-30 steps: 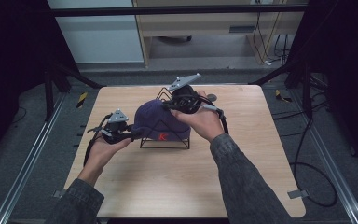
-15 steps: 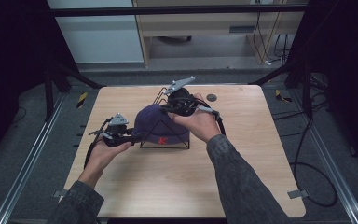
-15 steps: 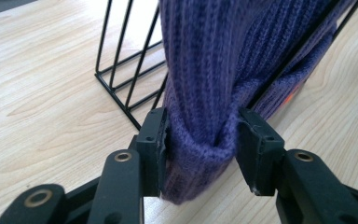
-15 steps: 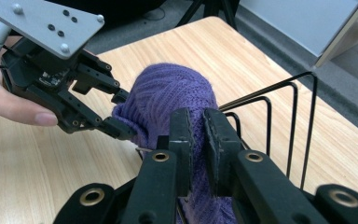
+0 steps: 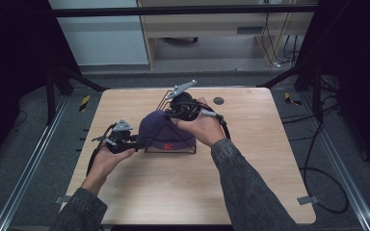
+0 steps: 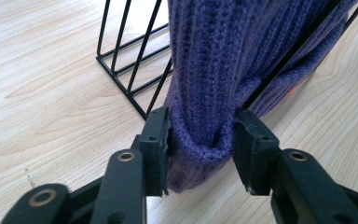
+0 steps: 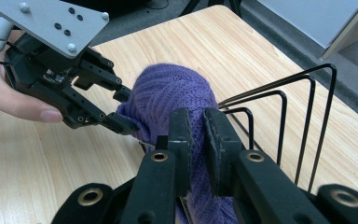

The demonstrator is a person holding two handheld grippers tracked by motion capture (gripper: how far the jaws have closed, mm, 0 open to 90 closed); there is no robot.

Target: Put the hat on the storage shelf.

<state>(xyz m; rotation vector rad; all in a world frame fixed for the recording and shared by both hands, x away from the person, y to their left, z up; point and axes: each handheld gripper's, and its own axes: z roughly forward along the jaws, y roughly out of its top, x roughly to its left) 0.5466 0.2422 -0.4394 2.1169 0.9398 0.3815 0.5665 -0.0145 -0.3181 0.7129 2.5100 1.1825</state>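
Both in play: left hand-held gripper (image 6: 200,154) clamps the purple knit hat's (image 5: 166,132) folded brim, right hand-held gripper (image 7: 196,140) pinches its crown over the wire rack (image 5: 169,98), mid-table (image 5: 250,178). Next, probably lifting it clear without snagging.

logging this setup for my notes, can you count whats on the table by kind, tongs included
purple knit hat: 1
black wire rack: 1
small dark round disc: 1
handheld tongs: 2, left tongs and right tongs, both clamped on the hat
total: 5
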